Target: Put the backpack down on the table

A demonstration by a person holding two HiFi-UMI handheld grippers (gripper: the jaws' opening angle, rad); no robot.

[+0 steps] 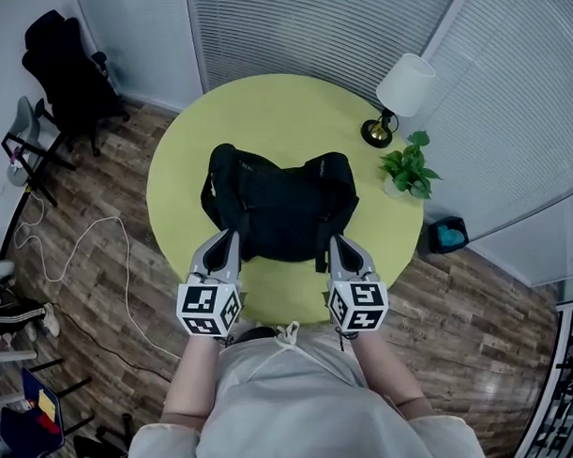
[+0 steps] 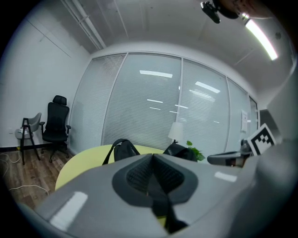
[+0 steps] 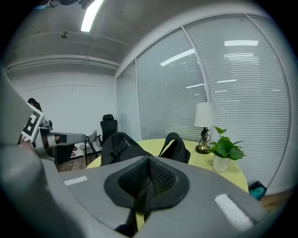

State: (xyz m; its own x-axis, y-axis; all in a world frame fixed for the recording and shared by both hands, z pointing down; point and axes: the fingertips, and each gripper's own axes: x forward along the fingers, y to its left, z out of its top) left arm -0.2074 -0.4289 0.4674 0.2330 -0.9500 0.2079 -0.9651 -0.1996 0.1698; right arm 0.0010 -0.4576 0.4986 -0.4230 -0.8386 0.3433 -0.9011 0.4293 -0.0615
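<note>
A black backpack (image 1: 278,204) lies on the round yellow-green table (image 1: 272,110), towards the near edge. My left gripper (image 1: 233,238) is at its near left corner, shut on a black shoulder strap (image 2: 163,207) that runs between the pads and hangs below. My right gripper (image 1: 335,244) is at the near right corner, shut the same way on the other strap (image 3: 137,204). In the left gripper view (image 2: 152,179) the bag's top handle (image 2: 122,149) rises beyond the jaws. The right gripper view (image 3: 148,179) shows the bag's body (image 3: 118,146) ahead on the table.
A white-shaded lamp (image 1: 399,96) and a potted plant (image 1: 409,171) stand at the table's far right. A black office chair (image 1: 71,75) stands at the far left, a white cable (image 1: 79,244) lies on the wood floor, and a teal object (image 1: 448,235) sits right of the table.
</note>
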